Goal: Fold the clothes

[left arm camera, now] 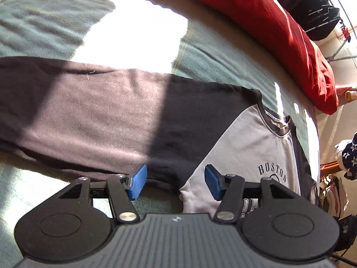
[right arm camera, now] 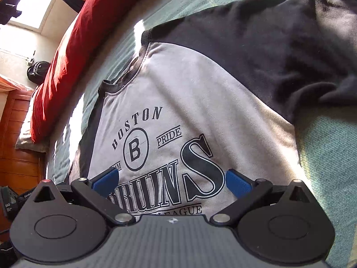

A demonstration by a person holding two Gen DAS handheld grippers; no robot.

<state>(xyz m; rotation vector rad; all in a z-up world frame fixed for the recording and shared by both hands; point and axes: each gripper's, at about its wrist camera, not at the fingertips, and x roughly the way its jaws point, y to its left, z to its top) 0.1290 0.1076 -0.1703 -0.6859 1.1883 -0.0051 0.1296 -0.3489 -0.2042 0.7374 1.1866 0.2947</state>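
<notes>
Sweatshirt (right arm camera: 200, 93) logo: right view only

Grey/black raglan shirt (right arm camera: 200, 93), flat, unfolded

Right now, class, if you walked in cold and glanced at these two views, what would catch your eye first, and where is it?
First, the grey shirt with dark sleeves and bold BOSTON BRUINS lettering, spread flat on the green bedcover. Next, the red pillow along the bed's far edge, lit by sun. The left gripper and right gripper both hover open above the shirt, gripping nothing.
</notes>
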